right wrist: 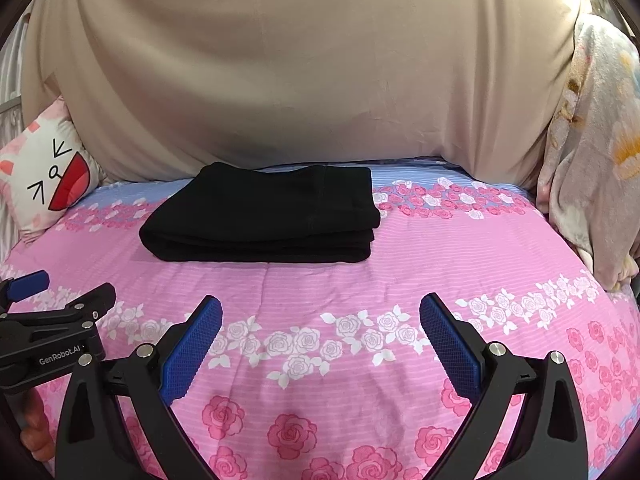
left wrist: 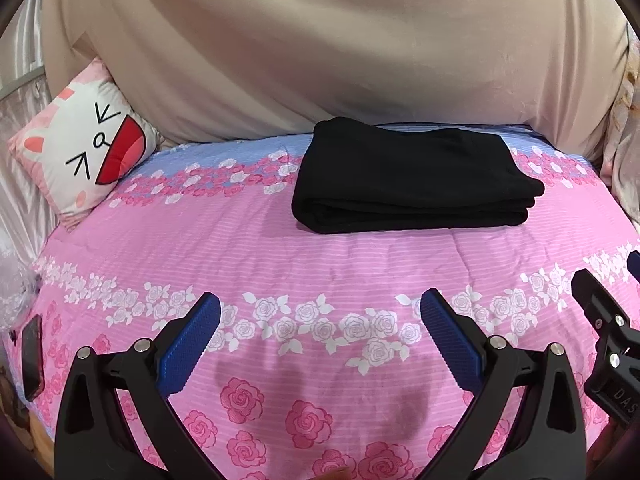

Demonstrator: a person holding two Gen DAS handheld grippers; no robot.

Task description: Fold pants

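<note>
Black pants (left wrist: 412, 178) lie folded into a compact stacked rectangle on the pink floral bedspread (left wrist: 320, 264), toward the far side of the bed. They also show in the right wrist view (right wrist: 264, 216). My left gripper (left wrist: 320, 304) is open and empty, held above the bedspread well short of the pants. My right gripper (right wrist: 320, 308) is open and empty, also short of the pants. The right gripper's body shows at the right edge of the left wrist view (left wrist: 608, 336). The left gripper shows at the left edge of the right wrist view (right wrist: 52, 320).
A cat-face cushion (left wrist: 80, 148) leans at the far left. A beige cloth (left wrist: 320, 52) hangs behind the bed. A floral blanket (right wrist: 592, 152) is bunched at the right. A dark phone (left wrist: 32, 358) lies at the bed's left edge.
</note>
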